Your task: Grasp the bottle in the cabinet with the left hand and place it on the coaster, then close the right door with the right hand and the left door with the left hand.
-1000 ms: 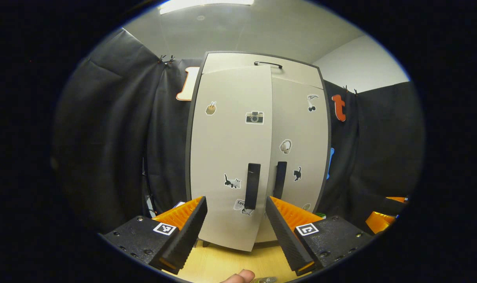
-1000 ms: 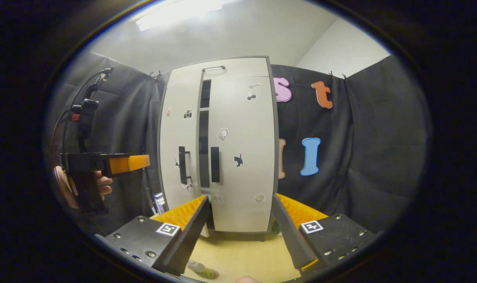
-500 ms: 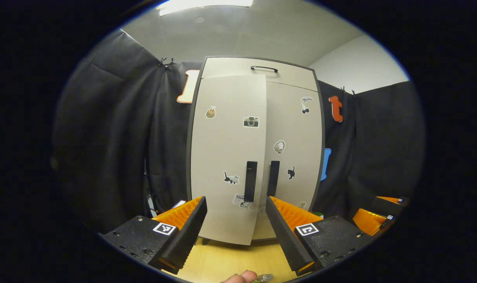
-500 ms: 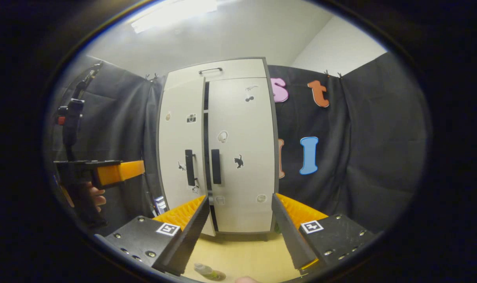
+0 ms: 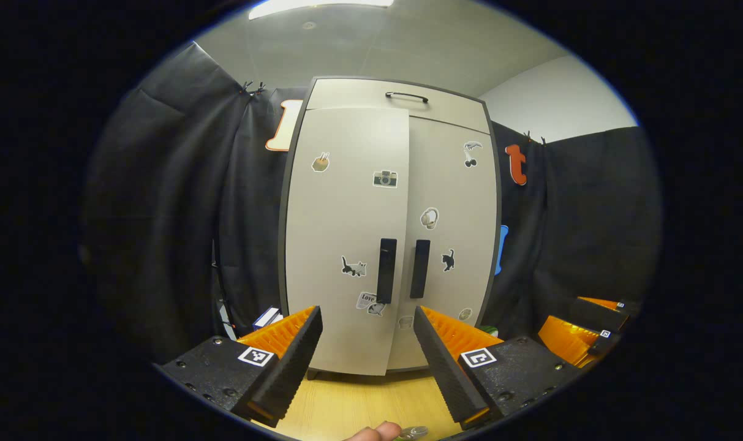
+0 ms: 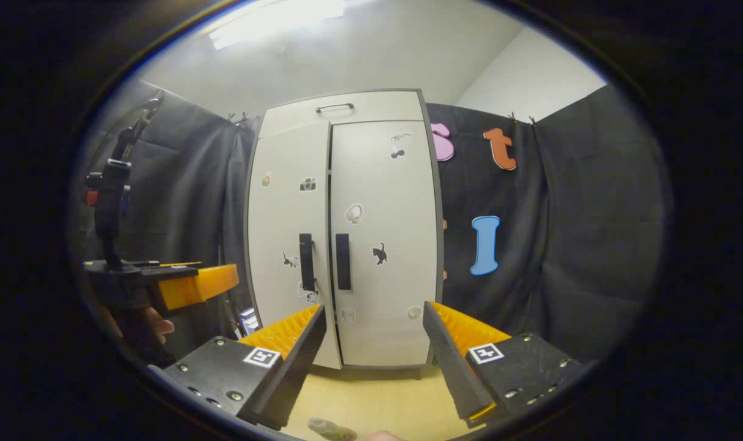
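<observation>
Two doors on cabinet (image 5: 389, 226): right door (image 5: 451, 245) flush, left door (image 5: 346, 245) slightly ajar, lower edge standing proud of cabinet front. Left gripper (image 5: 366, 361) before cabinet, fingers spread wide, nothing between them, apart from left door. Right gripper (image 6: 374, 361) likewise before cabinet, fingers apart, holding nothing. Bottle (image 6: 328, 429) on table (image 6: 377, 404) in front of cabinet, at bottom edge of right gripper view; coaster under it cannot be made out.

I see a matt grey laminate cabinet (image 5: 346, 214) standing on a pale wood-grain tabletop (image 5: 359, 407), matt black cloth wall (image 5: 181, 214) behind it.
</observation>
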`<action>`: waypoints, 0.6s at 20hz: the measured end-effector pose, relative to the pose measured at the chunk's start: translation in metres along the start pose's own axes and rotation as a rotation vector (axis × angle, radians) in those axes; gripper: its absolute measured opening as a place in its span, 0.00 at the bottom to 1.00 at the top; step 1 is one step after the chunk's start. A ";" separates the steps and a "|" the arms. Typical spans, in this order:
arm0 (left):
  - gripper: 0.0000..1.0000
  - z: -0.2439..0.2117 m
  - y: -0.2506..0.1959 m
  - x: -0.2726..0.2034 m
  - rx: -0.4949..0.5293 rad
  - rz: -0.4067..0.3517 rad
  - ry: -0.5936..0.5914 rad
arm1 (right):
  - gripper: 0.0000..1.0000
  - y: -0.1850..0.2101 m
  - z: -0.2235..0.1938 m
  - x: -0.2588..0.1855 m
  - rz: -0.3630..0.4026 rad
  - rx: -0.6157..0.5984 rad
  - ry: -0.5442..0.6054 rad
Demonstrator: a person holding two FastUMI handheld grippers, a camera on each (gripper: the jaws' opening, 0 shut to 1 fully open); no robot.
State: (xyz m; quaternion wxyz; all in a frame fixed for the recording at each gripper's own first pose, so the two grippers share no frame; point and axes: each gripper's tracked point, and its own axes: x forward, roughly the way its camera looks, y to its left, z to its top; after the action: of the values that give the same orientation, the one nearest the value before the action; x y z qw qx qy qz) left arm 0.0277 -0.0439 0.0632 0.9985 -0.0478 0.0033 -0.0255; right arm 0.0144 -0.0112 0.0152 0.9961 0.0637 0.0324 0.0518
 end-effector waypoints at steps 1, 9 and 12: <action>0.95 -0.003 0.000 0.001 -0.001 -0.003 0.008 | 0.93 0.000 0.001 0.002 -0.007 0.003 -0.005; 0.95 -0.013 0.000 -0.007 0.062 0.000 0.001 | 0.93 -0.005 -0.004 0.017 -0.053 -0.034 0.010; 0.95 -0.014 -0.003 -0.011 0.053 -0.001 0.006 | 0.96 -0.008 -0.004 0.019 -0.056 -0.045 0.013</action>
State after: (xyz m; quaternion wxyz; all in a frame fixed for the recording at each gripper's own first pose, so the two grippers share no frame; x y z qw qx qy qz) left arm 0.0167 -0.0479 0.0496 0.9994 -0.0213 0.0058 -0.0261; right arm 0.0333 -0.0168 0.0092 0.9981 0.0401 0.0393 0.0252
